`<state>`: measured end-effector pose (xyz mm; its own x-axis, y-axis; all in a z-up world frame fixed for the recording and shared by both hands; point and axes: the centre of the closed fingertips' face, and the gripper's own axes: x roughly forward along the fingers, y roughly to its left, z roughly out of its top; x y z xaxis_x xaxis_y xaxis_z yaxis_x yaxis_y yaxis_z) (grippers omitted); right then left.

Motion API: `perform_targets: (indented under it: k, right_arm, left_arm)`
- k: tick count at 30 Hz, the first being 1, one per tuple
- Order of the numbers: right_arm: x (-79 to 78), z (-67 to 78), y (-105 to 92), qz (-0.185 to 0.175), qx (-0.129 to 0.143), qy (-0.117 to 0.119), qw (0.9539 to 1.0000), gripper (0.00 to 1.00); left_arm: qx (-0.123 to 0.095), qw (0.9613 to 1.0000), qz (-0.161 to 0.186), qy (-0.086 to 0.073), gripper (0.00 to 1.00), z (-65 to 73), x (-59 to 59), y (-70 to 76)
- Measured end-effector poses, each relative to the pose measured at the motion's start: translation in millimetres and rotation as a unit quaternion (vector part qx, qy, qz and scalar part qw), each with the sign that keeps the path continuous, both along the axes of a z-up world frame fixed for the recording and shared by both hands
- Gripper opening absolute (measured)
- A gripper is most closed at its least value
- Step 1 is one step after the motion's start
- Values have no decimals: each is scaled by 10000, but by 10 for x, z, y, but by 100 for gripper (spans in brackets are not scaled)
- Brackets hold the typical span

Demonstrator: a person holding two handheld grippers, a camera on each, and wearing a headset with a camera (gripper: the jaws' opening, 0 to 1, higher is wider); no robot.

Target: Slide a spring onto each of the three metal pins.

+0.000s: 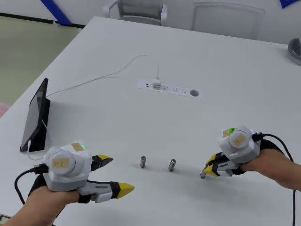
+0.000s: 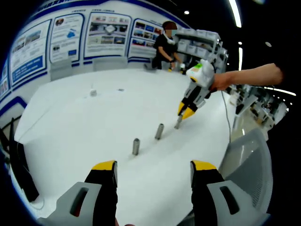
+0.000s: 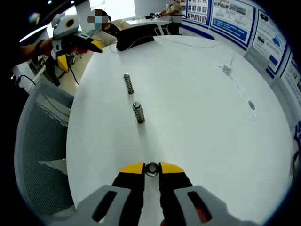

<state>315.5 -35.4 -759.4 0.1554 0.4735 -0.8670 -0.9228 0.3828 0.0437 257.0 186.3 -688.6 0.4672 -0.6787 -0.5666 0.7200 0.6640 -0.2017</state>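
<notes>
Head view: the white table point(image 1: 221, 61) carries three task positions in a row near its front edge. Two short grey metal pins, the left-hand pin point(image 1: 143, 162) and the middle pin point(image 1: 172, 165), stand upright and apart. The right gripper view shows each already wrapped in a coiled grey spring point(image 3: 128, 83) point(image 3: 138, 112).

The right gripper point(image 1: 208, 171) is angled down at the third position, its yellow tips touching the table area. In the right gripper view its jaws are drawn in to a narrow gap, pinching the third small metal spring point(image 3: 151, 168), seen end-on as a ring. Whether a pin sits inside it cannot be told. The left gripper view shows this piece point(image 2: 178, 122) upright on the table under the yellow tips.

The left gripper point(image 1: 116, 174) hovers over the near table edge, left of the row. Its jaws are spread wide with nothing between them.

A white power strip point(image 1: 169, 88) lies further back. A black tablet point(image 1: 35, 117) stands at the left edge.
</notes>
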Motion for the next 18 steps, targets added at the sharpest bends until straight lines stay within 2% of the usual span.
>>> perform_targets:
  k: [18]
  right_arm:
    - [-13,-194,24,-22,-72,43,10000,13]
  left_arm:
    - [46,10000,54,39,64,-20,-17,62]
